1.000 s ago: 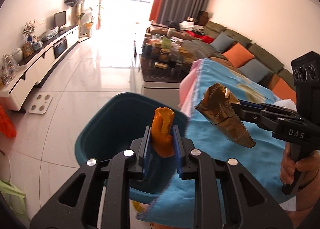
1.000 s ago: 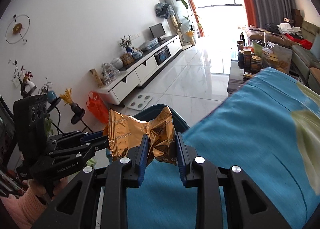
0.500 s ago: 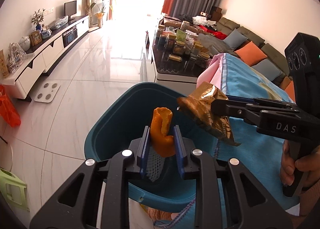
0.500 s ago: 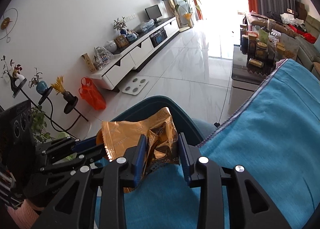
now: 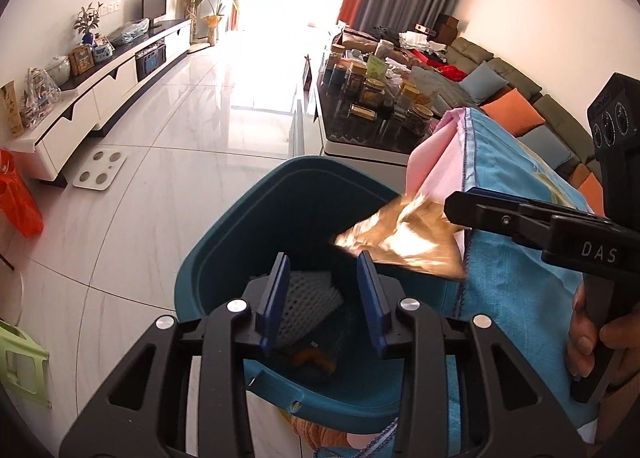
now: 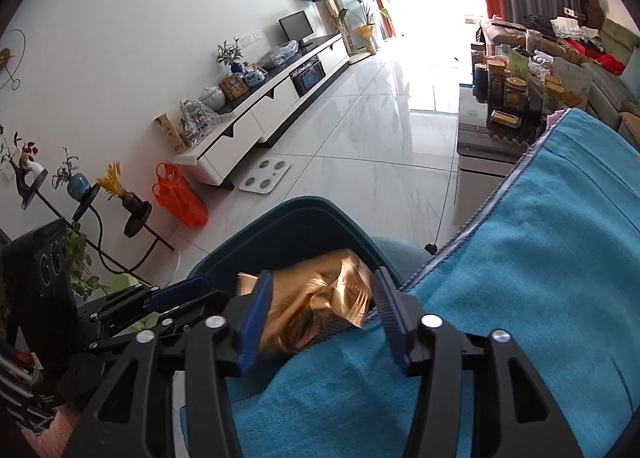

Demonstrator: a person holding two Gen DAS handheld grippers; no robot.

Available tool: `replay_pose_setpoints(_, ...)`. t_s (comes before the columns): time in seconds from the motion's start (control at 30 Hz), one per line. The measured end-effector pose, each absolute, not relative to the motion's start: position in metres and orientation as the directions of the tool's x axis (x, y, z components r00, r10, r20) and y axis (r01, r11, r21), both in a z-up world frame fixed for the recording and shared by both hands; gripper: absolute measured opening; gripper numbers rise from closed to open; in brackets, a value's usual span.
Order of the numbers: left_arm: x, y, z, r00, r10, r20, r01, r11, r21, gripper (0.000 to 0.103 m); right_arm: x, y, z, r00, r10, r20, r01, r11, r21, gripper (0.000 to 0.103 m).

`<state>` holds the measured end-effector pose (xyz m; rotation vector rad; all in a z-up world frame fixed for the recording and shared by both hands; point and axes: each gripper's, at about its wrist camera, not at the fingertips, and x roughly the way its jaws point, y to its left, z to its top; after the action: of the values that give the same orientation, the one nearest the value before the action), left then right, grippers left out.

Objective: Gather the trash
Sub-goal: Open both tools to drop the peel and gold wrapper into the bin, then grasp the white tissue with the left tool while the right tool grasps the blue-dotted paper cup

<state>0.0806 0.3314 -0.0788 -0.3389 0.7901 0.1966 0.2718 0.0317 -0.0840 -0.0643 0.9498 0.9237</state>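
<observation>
A dark teal bin (image 5: 224, 254) stands on the floor beside the table; it also shows in the right wrist view (image 6: 280, 226). My left gripper (image 5: 324, 290) is open and empty above the bin. Inside lie a white foam net (image 5: 308, 298) and an orange peel (image 5: 312, 356). My right gripper (image 6: 320, 310) is open over the bin's rim. A blurred gold snack wrapper (image 6: 316, 306) sits loose between its fingers, also seen in the left wrist view (image 5: 400, 242).
A blue cloth (image 6: 520, 298) covers the table at the right. A coffee table with several jars (image 5: 380, 98) stands beyond the bin. A white TV cabinet (image 5: 100, 86), a floor scale (image 5: 100, 176) and an orange bag (image 6: 178, 200) are on the left.
Both grippers moved over the bin and opened. The orange peel left my left gripper and lies in the bin. The right gripper let go of the gold wrapper.
</observation>
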Motion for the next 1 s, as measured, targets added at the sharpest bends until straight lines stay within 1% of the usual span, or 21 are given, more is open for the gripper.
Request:
replay_pose_setpoints(0.2,0.072,0.330,-0.071,0.704,0.060,-0.708,-0.299,0.929,-0.218,0.038,0.267,0.024,-0.081,0.253,0.660,-0.707,-0.708,0.624,0.330,0.051)
replay_pose_setpoints(0.3,0.068,0.324,-0.063,0.720,0.060,-0.692,-0.282,0.936,-0.212,0.042,0.262,0.014,-0.075,0.263,0.669,-0.695,-0.713,0.620,0.326,0.051)
replay_pose_setpoints(0.47,0.056,0.304,-0.043,0.775,0.032,-0.631,-0.214,0.953,-0.214,0.057,0.244,-0.013,-0.062,0.278,0.696,-0.662,-0.739,0.595,0.316,0.051)
replay_pose_setpoints(0.5,0.053,0.298,-0.039,0.786,0.019,-0.617,-0.195,0.956,-0.219,0.058,0.237,-0.023,-0.058,0.290,0.702,-0.650,-0.746,0.591,0.306,0.051)
replay_pose_setpoints(0.57,0.048,0.286,-0.032,0.807,-0.011,-0.591,-0.154,0.961,-0.228,0.066,0.227,-0.039,-0.051,0.308,0.708,-0.635,-0.752,0.590,0.294,0.051)
replay_pose_setpoints(0.6,0.046,0.275,-0.028,0.820,-0.036,-0.571,-0.120,0.965,-0.232,0.068,0.223,-0.049,-0.048,0.319,0.713,-0.624,-0.753,0.591,0.290,0.051)
replay_pose_setpoints(0.77,0.043,0.220,-0.017,0.837,-0.144,-0.528,0.027,0.974,-0.224,0.078,0.204,-0.115,-0.037,0.410,0.701,-0.584,-0.713,0.645,0.275,0.051)
replay_pose_setpoints(0.83,0.043,0.197,-0.017,0.830,-0.189,-0.525,0.083,0.972,-0.219,0.080,0.198,-0.139,-0.035,0.444,0.688,-0.575,-0.689,0.672,0.272,0.051)
replay_pose_setpoints(1.0,0.054,0.132,-0.023,0.778,-0.322,-0.539,0.236,0.945,-0.224,0.080,0.186,-0.209,-0.030,0.559,0.616,-0.555,-0.589,0.766,0.257,0.051)
